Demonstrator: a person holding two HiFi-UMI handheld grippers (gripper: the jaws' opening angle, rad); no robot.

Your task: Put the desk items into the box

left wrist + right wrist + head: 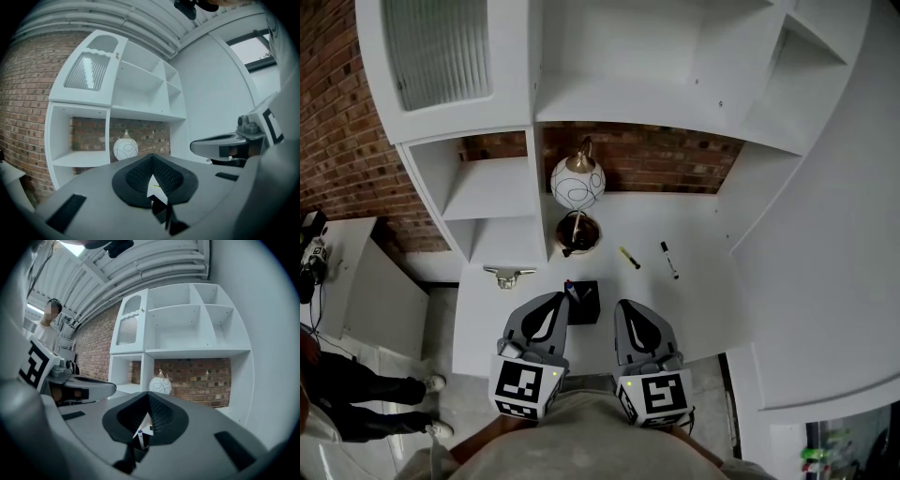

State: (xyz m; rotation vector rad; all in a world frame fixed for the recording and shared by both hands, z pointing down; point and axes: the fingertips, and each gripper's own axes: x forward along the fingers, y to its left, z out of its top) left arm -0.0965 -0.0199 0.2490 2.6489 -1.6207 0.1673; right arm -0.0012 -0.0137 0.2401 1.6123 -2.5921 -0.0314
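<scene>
Watching the left gripper point(557, 302) and right gripper point(625, 309) hover pinched shut and empty beside the black box point(581, 302), I'd open the right one before reaching to the yellow marker point(629, 258) beyond on the desk point(698, 309), clamping across its barrel.

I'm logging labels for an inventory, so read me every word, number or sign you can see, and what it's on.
No readable words or numbers anywhere.
Left hand-held gripper, right hand-held gripper: square black-and-white marker patterns, no letters.
Yellow pen, white marker: any print too small to read.
</scene>
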